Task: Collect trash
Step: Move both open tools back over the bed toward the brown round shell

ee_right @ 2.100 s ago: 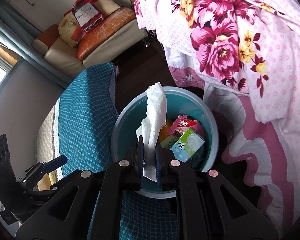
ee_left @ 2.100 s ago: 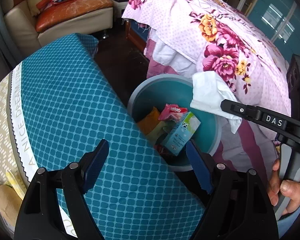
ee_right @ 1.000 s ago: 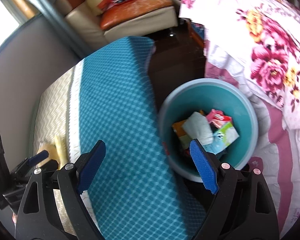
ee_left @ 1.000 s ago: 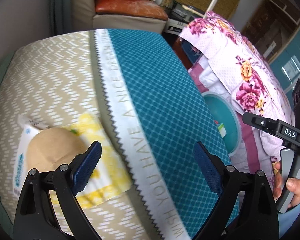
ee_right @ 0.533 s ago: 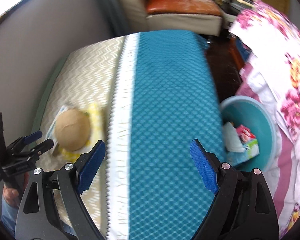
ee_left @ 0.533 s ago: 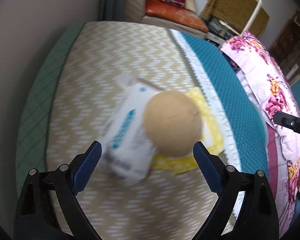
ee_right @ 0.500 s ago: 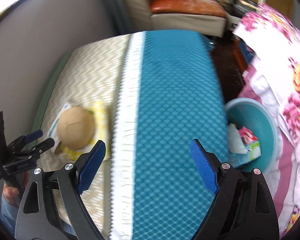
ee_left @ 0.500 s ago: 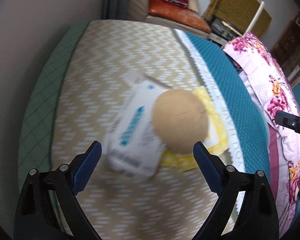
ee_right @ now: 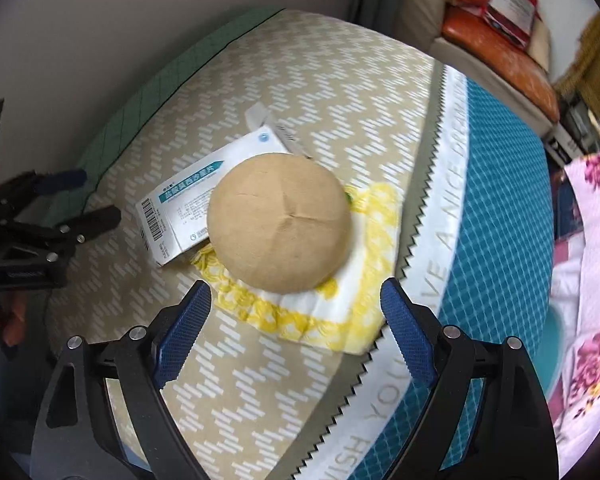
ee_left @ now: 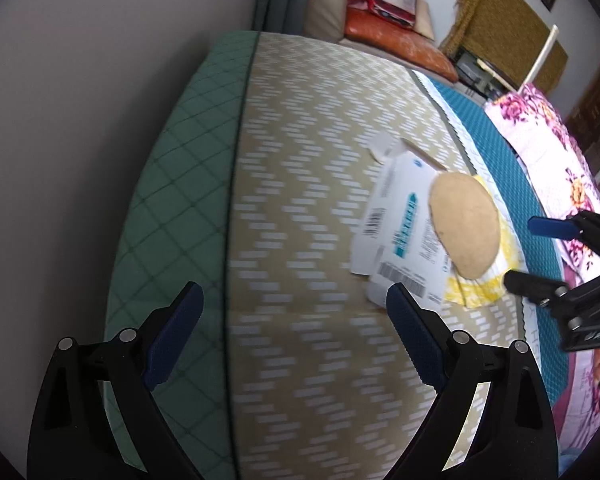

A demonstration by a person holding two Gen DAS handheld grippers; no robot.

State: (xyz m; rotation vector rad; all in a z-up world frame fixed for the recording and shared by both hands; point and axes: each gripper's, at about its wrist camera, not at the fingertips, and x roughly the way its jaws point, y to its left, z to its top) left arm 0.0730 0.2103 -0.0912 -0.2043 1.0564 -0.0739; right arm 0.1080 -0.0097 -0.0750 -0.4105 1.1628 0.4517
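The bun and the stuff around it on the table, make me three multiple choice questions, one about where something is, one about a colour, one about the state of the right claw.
1. Where does the white carton lie relative to the bun?
A. Partly under the bun's edge
B. On top of the bun
C. Far off on the blue part of the cloth

2. What colour is the pattern on the napkin under the bun?
A. Red
B. Yellow
C. Black

3. How does the right claw stand?
A. Shut on the bun
B. Shut on the napkin
C. Open and empty

Answers:
1. A, the bun overlaps one end of the carton in the right wrist view.
2. B, yellow checks ring the napkin's white middle.
3. C, its two blue pads stand wide apart near the napkin's edge, pressing on nothing.
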